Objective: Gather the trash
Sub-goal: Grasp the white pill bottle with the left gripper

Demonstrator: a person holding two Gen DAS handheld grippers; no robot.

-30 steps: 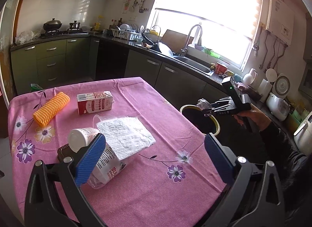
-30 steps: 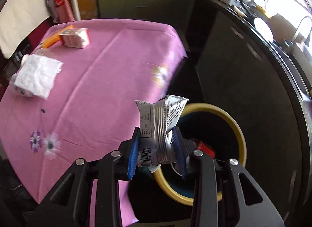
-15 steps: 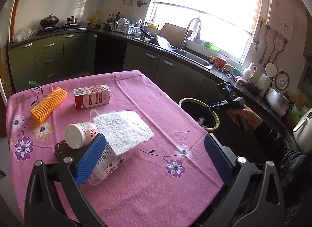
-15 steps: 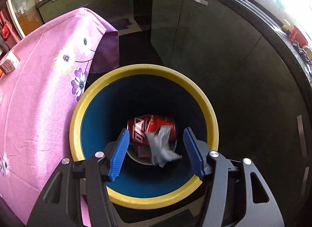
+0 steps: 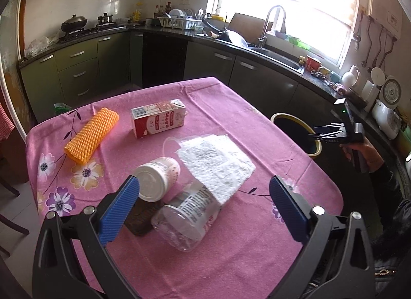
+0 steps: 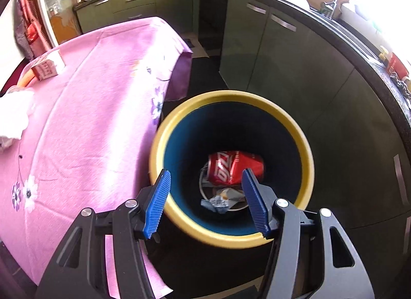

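1. Left wrist view: the left gripper (image 5: 204, 205) hangs over the near part of a table under a pink flowered tablecloth (image 5: 257, 242). Its ribbed blue pads stand wide apart with nothing pressed between them.
2. Between and just beyond the pads lies a clear plastic jar (image 5: 185, 219) on its side, with printed label. A white round tub (image 5: 158, 178) lies tipped against it, its flat end toward the left pad. A dark brown flat piece (image 5: 141, 219) shows under both.
3. A crinkled white paper towel (image 5: 218, 165) drapes over the jar's far end and over a clear thin plastic cup (image 5: 172, 142), of which only the rim shows.
4. Farther back lie a red-and-white milk carton (image 5: 159, 121) on its side and an orange foam net sleeve (image 5: 91, 135), honeycomb-textured, well apart from the jar.
5. Off the table's right edge stands a round trash bin (image 5: 314, 151) with a yellow rim; the right gripper (image 5: 318, 135), in a hand (image 5: 363, 151), is over it.
6. Right wrist view: the right gripper (image 6: 204, 200) points down into the bin (image 6: 231, 98). Its jaws are parted and empty.
7. At the bin's dark blue bottom lie a dented red soda can (image 6: 235, 170) and a crumpled silvery wrapper (image 6: 222, 200), touching, on something pale and round.
8. The tablecloth's edge (image 6: 177, 67) hangs just left of the bin; green cabinet doors (image 6: 282, 67) stand behind.
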